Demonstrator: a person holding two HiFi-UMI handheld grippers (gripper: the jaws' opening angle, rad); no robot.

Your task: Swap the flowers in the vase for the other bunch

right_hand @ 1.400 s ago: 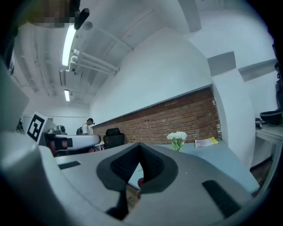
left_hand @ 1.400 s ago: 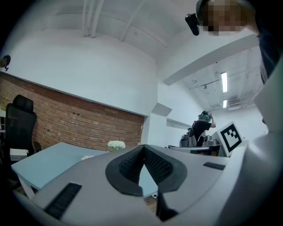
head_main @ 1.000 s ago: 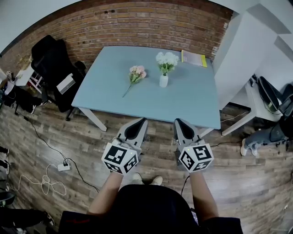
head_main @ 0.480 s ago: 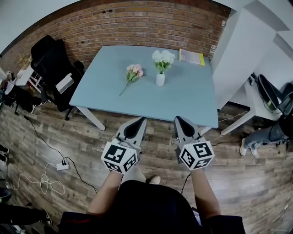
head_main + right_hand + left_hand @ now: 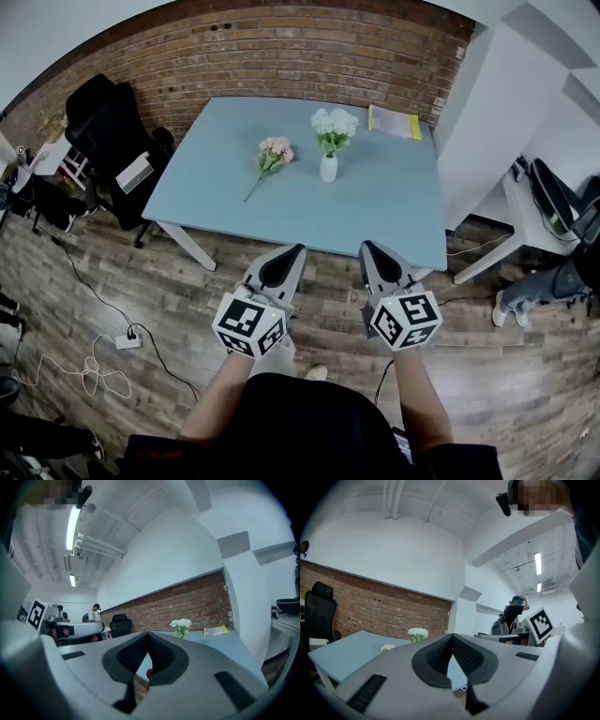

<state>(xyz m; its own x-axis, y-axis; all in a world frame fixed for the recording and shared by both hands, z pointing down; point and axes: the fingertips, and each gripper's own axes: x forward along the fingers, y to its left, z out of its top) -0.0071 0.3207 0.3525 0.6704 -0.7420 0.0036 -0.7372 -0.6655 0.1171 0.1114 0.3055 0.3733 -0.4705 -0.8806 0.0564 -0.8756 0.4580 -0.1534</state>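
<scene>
Head view: vase (image 5: 328, 170) holds white flowers (image 5: 334, 121).

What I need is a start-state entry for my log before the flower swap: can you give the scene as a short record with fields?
surface: blue table, by a brick wall
vase: small white vase, upright, holds white flowers
other bunch: pink flowers, lying flat left of the vase, apart from it
extra: yellow booklet at the far right corner
left claw: shut, empty, short of the table
right claw: shut, empty, short of the table
swap: not begun
</scene>
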